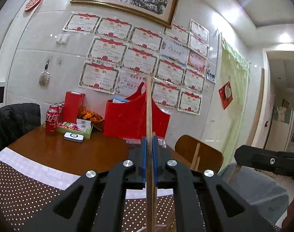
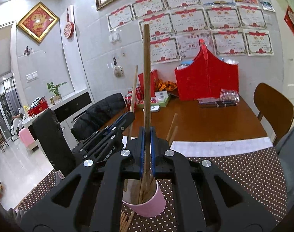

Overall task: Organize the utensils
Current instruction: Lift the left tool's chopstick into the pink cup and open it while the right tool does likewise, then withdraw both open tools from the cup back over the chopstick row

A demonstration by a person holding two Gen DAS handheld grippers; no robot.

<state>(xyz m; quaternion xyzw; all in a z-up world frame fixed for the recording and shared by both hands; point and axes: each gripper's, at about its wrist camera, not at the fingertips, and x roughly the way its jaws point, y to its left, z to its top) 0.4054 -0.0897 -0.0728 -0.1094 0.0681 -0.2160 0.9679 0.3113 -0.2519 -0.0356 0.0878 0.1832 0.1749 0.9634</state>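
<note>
Each tool is pinching one upright wooden chopstick: the left tool [image 1: 149, 145], the right tool [image 2: 147, 135] above the pink round cup [image 2: 147, 205]. Several chopsticks are already standing inside; some are lying beside it [image 2: 125, 221].

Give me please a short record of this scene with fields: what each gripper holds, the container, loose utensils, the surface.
left gripper: shut on light chopstick, held upright
right gripper: shut on dark chopstick, lower end in the cup
container: pink cup, several chopsticks already inside
loose utensils: chopsticks lying beside the cup
surface: brown dotted mat on wooden table
</note>
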